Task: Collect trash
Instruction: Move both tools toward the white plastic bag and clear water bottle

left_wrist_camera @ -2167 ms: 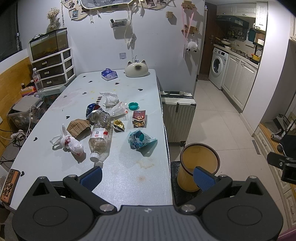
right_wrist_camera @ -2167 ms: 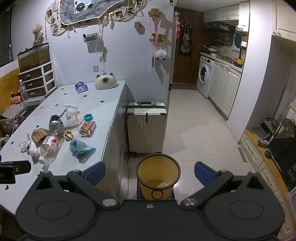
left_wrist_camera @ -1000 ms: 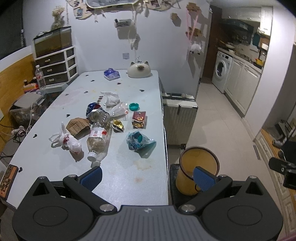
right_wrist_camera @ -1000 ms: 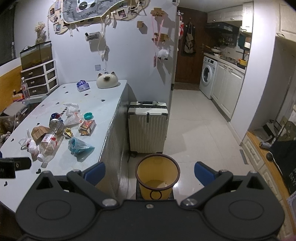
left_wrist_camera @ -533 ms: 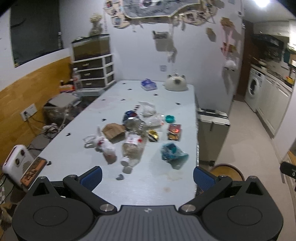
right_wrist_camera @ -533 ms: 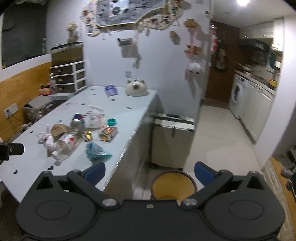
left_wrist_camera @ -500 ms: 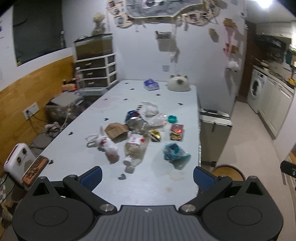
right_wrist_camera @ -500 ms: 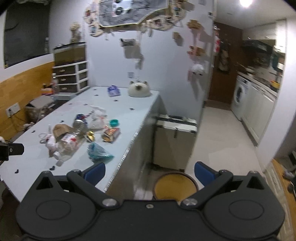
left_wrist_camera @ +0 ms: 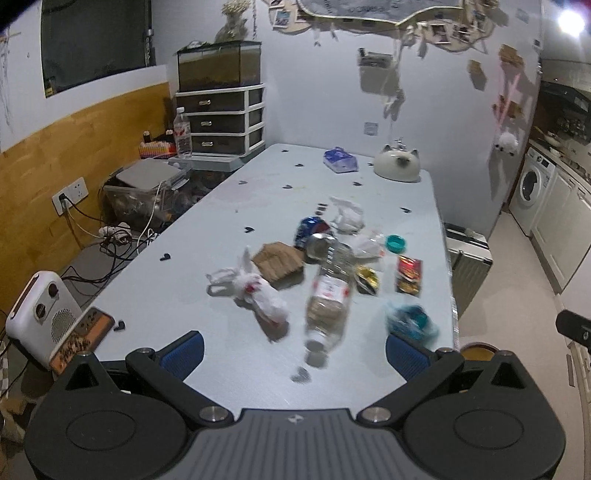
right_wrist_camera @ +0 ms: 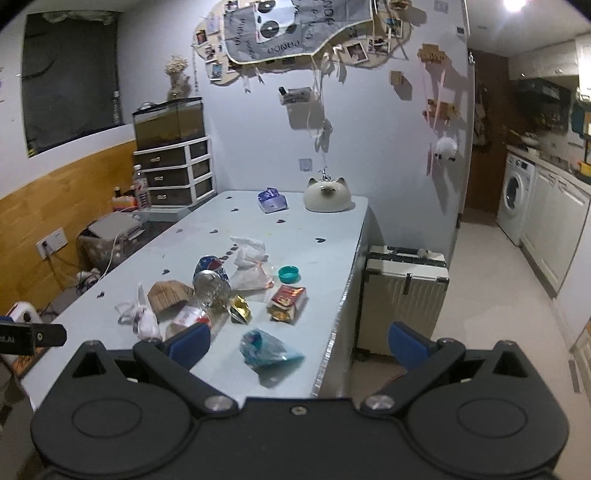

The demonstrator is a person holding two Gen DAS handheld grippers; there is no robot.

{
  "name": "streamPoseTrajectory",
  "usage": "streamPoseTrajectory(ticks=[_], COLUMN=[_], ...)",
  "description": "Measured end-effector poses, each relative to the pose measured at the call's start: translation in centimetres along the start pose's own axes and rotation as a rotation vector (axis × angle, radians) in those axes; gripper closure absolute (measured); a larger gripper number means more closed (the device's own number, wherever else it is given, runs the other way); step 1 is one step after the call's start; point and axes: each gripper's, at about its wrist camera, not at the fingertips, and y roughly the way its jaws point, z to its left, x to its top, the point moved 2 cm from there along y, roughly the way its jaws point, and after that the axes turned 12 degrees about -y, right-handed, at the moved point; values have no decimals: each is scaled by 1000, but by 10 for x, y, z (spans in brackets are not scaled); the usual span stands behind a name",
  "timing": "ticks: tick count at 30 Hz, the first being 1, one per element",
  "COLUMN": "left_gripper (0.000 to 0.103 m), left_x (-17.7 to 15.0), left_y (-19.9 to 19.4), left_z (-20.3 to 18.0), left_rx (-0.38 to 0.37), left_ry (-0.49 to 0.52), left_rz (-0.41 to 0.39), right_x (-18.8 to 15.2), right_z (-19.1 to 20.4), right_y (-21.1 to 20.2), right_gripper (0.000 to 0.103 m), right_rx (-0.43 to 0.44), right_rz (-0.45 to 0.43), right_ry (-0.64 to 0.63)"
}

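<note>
Both the left gripper [left_wrist_camera: 293,349] and right gripper [right_wrist_camera: 299,341] hung spread wide, empty, above the table [left_wrist_camera: 221,229]. Near its edge lay a bottle [left_wrist_camera: 327,295], white bag [left_wrist_camera: 255,291] and teal wrapper [right_wrist_camera: 267,349]; a suitcase [right_wrist_camera: 404,291] stood beside it.

Dim room; ceiling lamp [left_wrist_camera: 571,20] glare top right; motion blur; fisheye-warped edges

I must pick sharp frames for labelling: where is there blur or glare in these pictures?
Left wrist view: near trash is motion-blurred, notably the plastic bottle and teal bag; ceiling lamp flares. Right wrist view: sharper, lamp glare top right, straight edges bowed.
</note>
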Motion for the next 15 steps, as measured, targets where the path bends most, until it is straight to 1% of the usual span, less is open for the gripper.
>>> streamPoseTrajectory(ticks=[5, 9, 12, 15], left_gripper=[0, 0, 0, 0], left_x=[40, 68, 81, 88], left_y=[40, 81, 115, 151], left_z=[37, 58, 69, 73], left_rx=[-4, -39, -59, -85], left_ry=[8, -14, -50, -92], left_rz=[25, 82, 122, 170], right_x=[21, 35, 44, 52], right_z=[43, 72, 86, 94], right_y=[40, 69, 90, 107], right_gripper=[0, 0, 0, 0], right_rx=[-15, -29, -27, -50], right_rz=[26, 54, 83, 105], right_ry=[40, 38, 53, 60])
